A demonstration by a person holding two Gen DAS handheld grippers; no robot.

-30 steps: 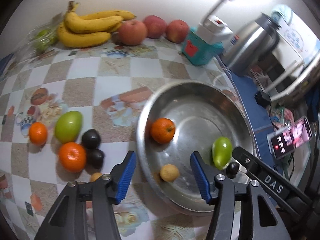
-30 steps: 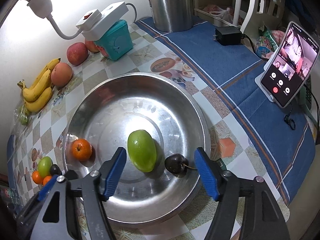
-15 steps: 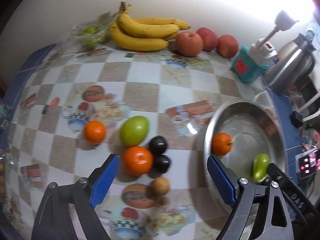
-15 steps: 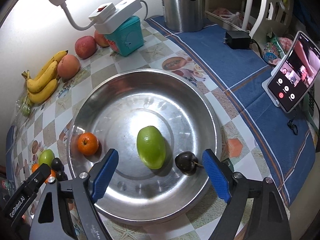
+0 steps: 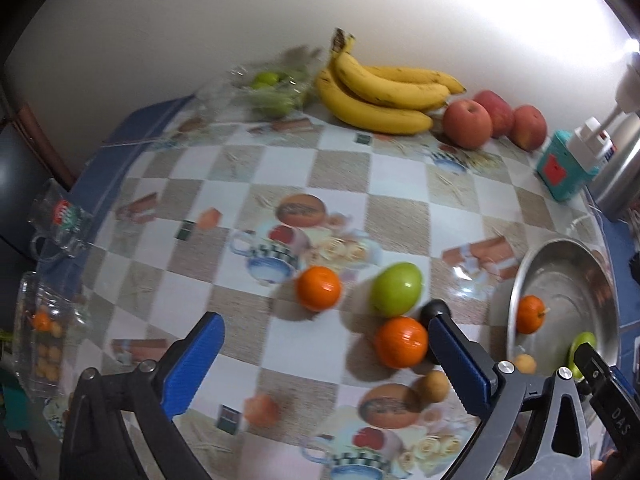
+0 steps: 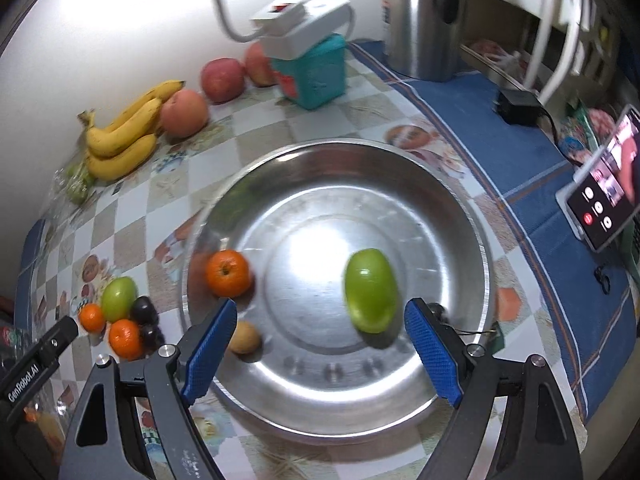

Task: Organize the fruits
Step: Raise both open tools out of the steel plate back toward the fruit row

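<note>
Left wrist view | your left gripper [image 5: 324,364] was opening, empty | right gripper [image 6: 316,354] spread, empty | bowl [image 6: 486,264] (near table's right edge) held four fruits | loose fruits [image 5: 401,342] remained.

Three oranges [image 5: 318,288], three apples [image 5: 467,123]

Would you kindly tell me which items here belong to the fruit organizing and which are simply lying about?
Job:
steel bowl
oranges
green mangoes
dark plums
bananas
apples

Lying about:
kettle
teal box
phone
charger
</note>
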